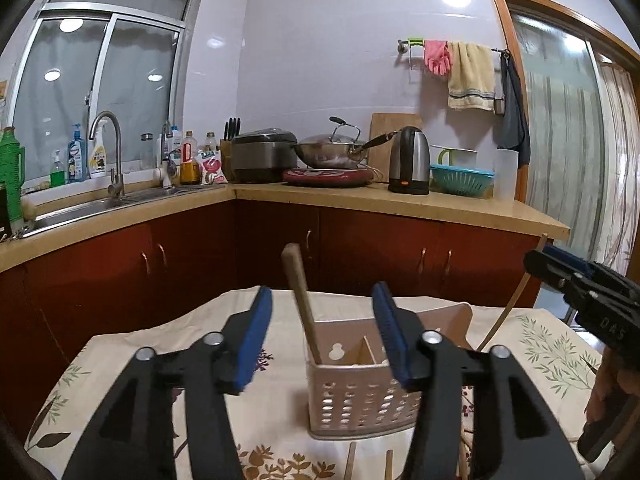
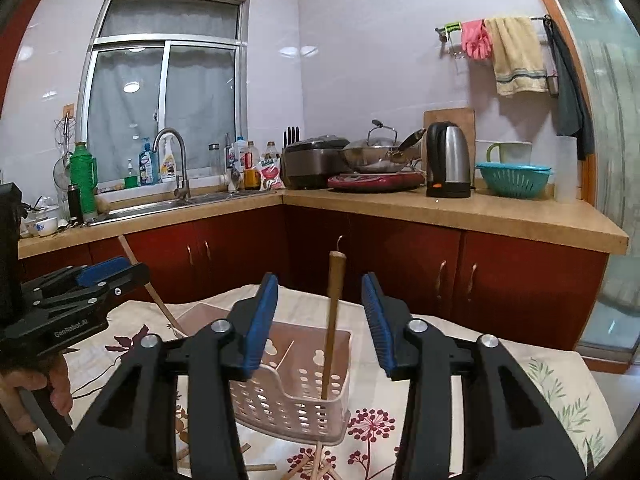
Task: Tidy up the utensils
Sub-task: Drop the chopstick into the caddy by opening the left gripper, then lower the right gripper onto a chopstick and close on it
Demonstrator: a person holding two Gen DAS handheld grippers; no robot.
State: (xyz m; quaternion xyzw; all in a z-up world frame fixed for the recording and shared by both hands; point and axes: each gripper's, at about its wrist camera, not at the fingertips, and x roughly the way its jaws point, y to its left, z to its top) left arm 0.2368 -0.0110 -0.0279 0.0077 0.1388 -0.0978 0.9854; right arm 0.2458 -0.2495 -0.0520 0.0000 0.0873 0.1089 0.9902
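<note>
Basket (image 1: 360, 392) on flowery tablecloth (image 1: 132, 364), wooden handle (image 1: 300, 300) standing inside, loose sticks (image 2: 316, 460) lying just beside. Left gripper (image 1: 320, 344) and right gripper (image 2: 320, 328) both spread apart, gripping nothing.

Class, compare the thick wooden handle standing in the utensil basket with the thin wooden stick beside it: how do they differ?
The wooden handle is thick and dark brown; the thin stick is slim and pale. The handle stands nearly upright inside the basket; the stick leans steeply, its lower end hidden near the basket's back. Both are wooden and ungripped.
</note>
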